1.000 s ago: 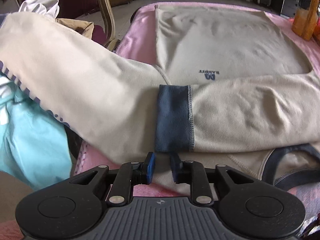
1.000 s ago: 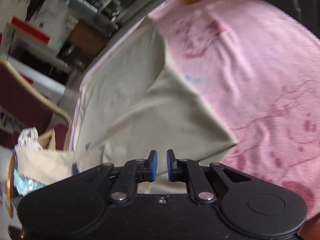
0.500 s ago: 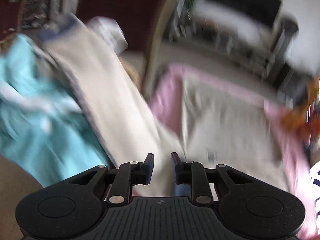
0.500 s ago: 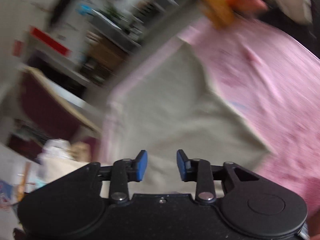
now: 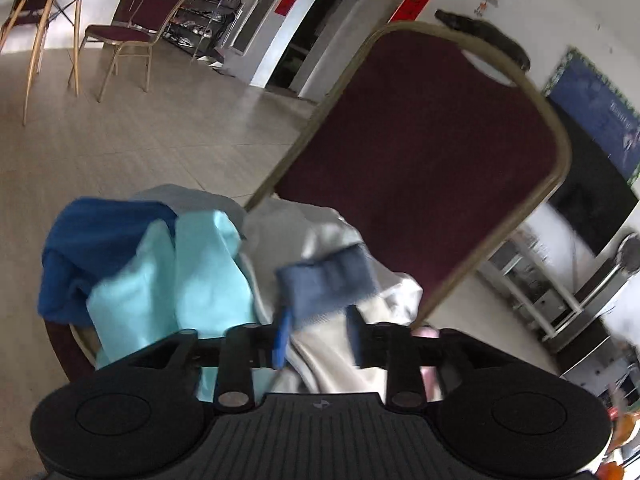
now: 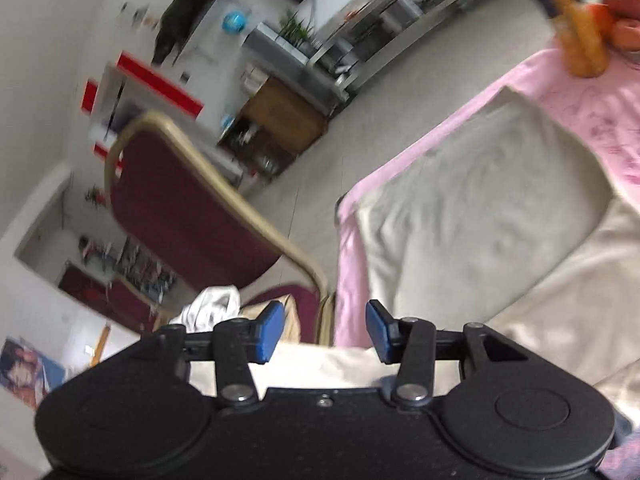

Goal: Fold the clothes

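Between my left gripper's (image 5: 316, 334) spread fingers I am framing the sweater's navy cuff (image 5: 328, 284), not yet pinched; I should close on its ribbing. Ahead of my right gripper (image 6: 326, 330), fingers apart and empty, the beige sweater (image 6: 480, 208) is lying on the pink desk (image 6: 568, 76).

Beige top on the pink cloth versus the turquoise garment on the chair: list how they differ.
The beige top lies spread flat on the pink cloth; the turquoise garment sits crumpled in a pile on the chair. One is dull beige, the other bright turquoise. Neither is in a gripper.
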### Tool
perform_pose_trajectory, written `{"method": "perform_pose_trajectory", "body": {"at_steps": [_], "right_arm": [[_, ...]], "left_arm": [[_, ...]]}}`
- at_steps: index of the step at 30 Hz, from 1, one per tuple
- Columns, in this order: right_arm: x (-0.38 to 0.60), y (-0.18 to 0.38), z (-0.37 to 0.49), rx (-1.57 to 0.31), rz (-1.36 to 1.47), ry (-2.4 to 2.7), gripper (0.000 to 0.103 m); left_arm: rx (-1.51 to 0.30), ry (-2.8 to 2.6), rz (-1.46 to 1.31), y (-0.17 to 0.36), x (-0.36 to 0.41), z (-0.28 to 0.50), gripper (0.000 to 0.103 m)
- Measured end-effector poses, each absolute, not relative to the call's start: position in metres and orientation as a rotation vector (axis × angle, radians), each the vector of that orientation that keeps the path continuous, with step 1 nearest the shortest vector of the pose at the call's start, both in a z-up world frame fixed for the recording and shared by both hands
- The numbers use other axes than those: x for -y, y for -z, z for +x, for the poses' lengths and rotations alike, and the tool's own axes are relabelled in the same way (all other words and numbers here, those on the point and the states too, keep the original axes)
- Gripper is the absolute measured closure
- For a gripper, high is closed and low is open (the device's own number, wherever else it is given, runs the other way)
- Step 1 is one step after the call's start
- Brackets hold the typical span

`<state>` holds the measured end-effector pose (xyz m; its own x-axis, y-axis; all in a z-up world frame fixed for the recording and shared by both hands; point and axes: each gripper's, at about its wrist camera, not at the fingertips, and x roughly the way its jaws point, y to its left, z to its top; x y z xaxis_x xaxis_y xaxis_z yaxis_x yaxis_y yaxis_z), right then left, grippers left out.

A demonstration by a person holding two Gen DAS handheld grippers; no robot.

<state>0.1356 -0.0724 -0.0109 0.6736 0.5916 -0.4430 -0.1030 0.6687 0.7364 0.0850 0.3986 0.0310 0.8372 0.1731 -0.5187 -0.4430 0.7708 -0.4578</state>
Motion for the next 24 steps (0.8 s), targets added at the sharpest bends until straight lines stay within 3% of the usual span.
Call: {"method": "perform_pose_trajectory", "body": {"at_steps": [13, 14, 16, 17, 24], "right_arm": [[0.025, -0.003, 0.127, -0.766, 0.670, -0.520, 0.053], [0.026, -0.003, 0.126, -0.767, 0.671, -0.517, 0.053], [0.029, -0.003, 0.126, -0.766, 0.676, -0.514, 0.053], [0.031, -0.003, 0.125, -0.765, 0.680, -0.513, 0.053], [0.066, -0.004, 0.114, -0.733, 0.703, -0.505, 0.052]], "left_arm": [[-0.538, -0.352, -0.611, -0.014, -0.420, 0.116, 0.071], [-0.531, -0.346, -0.609, -0.015, -0.421, 0.116, 0.073], [-0.513, -0.344, -0.597, -0.017, -0.421, 0.116, 0.096], [-0.497, -0.350, -0.572, -0.022, -0.417, 0.112, 0.100], [-0.360, -0.269, -0.337, -0.073, -0.341, 0.075, 0.101]]}}
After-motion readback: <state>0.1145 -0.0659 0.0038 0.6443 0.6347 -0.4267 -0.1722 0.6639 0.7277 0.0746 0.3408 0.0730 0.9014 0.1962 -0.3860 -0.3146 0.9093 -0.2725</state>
